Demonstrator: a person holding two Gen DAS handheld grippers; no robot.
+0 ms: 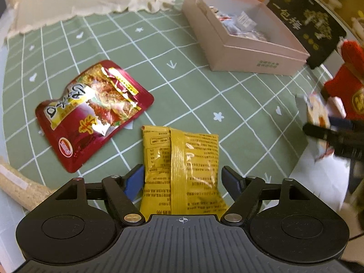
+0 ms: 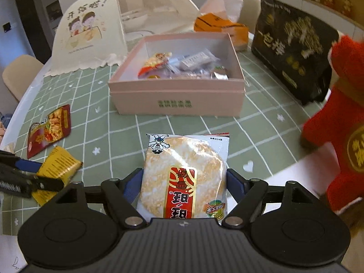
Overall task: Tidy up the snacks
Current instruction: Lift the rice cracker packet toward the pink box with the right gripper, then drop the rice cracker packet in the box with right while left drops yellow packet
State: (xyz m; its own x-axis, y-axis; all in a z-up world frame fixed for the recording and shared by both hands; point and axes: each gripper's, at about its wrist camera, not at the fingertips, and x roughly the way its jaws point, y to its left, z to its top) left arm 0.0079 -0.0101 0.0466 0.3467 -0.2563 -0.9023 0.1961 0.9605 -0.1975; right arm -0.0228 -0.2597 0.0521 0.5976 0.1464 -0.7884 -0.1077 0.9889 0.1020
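Note:
My left gripper [image 1: 182, 177] is shut on a yellow snack packet [image 1: 182, 166], held just above the green checked tablecloth; the packet also shows in the right wrist view [image 2: 56, 166]. A red snack pouch [image 1: 91, 111] lies flat to its left and also shows in the right wrist view [image 2: 49, 129]. My right gripper [image 2: 183, 182] is shut on a white rice cracker packet [image 2: 184, 173], held above the cloth in front of the pink box [image 2: 177, 97]. The box holds several wrapped snacks and also shows in the left wrist view [image 1: 245, 52].
A black gift bag [image 2: 293, 45] stands right of the box. A red plush figure [image 2: 341, 122] sits at the right edge. A cream mesh food cover [image 2: 95, 31] and an orange package [image 2: 218, 25] stand behind the box. The table edge curves on the left.

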